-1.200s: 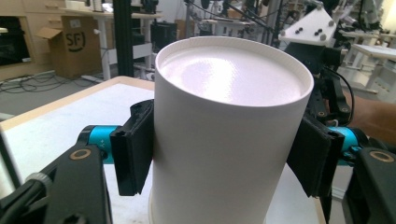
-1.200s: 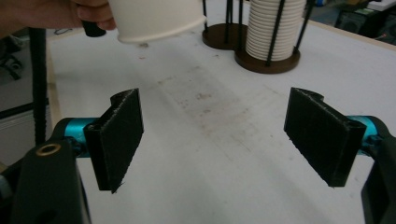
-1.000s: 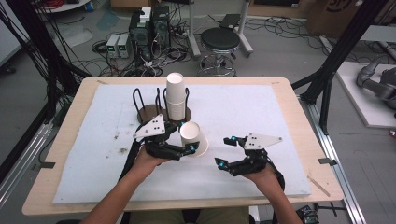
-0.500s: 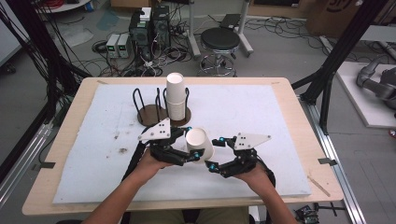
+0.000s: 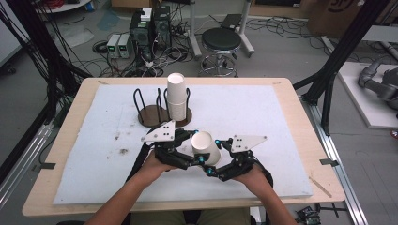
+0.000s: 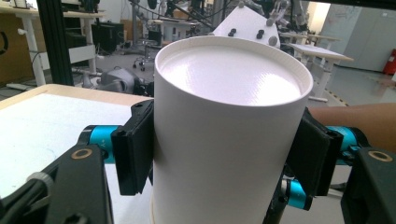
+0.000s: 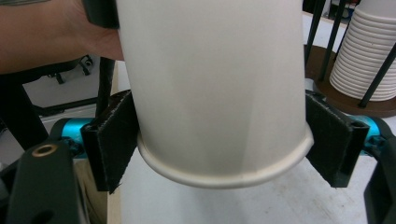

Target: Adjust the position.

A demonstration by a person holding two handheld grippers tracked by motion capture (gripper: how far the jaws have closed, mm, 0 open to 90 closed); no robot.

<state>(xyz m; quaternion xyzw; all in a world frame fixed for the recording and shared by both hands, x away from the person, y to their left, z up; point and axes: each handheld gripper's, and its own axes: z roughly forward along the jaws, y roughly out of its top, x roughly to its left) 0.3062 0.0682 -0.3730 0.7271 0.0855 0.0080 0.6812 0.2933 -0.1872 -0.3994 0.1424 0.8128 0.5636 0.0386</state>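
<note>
While the left gripper (image 5: 195, 159) clamps the upside-down white paper cup (image 5: 205, 147) above the white foam mat (image 5: 94, 140), the right gripper (image 5: 212, 157) brackets its rolled rim, pads (image 7: 109, 140) touching or nearly so; I cannot tell which. The left jaws have just been closing on it.

A robotics lab: black rig frames (image 5: 42, 61), tangled cables (image 5: 141, 56), electronics boxes (image 5: 150, 28) on the floor

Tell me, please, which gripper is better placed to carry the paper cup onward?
Probably the left gripper: it clamps the paper cup near its base, while the right gripper merely flanks its rim.
</note>
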